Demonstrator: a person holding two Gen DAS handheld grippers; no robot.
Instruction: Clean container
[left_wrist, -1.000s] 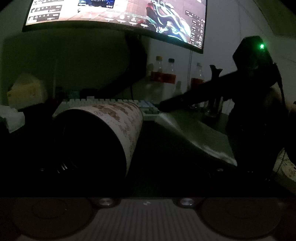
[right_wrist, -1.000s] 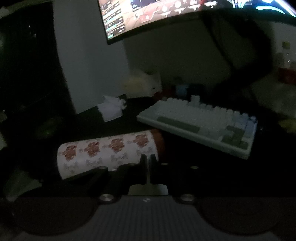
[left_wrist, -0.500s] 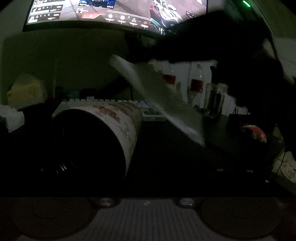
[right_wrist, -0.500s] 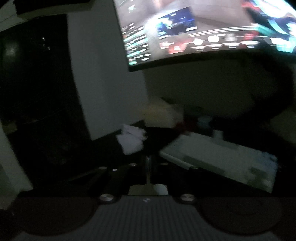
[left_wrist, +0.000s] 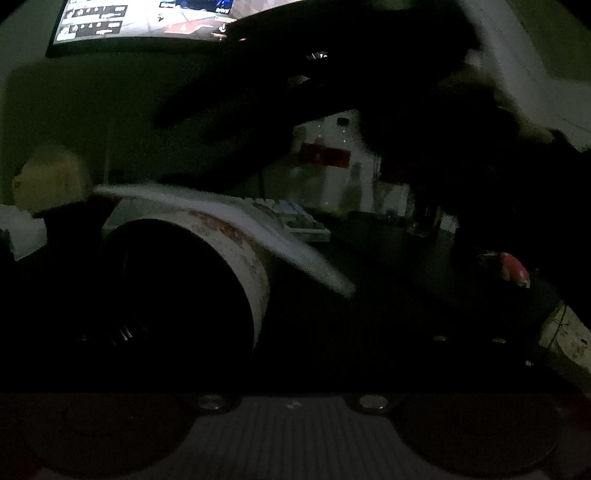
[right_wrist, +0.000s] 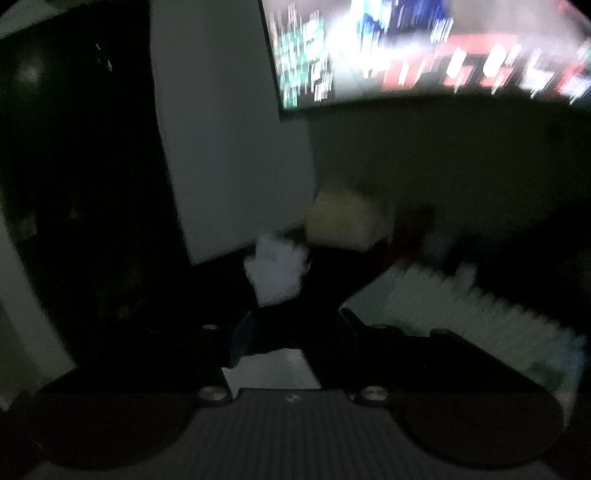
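Container (left_wrist: 207, 266) lies on its side; cloth (left_wrist: 258, 229) draped over it. Right fingers (right_wrist: 236, 339) appear parted, empty; left fingers' state indeterminate. Risk: container rolls when wiped.

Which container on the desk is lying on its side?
The patterned canister at the left tongs, its dark mouth facing the camera. The red-labelled bottles behind it stand upright.

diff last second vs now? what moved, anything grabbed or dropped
The right gripper lifted the white cloth off the desk, swung it up and left, and now it is draped over the patterned container. Its jaws, shut on the cloth a second ago, now stand apart; a pale bit still shows between them. The container stayed lying in the left gripper's view, the keyboard and monitor in place.
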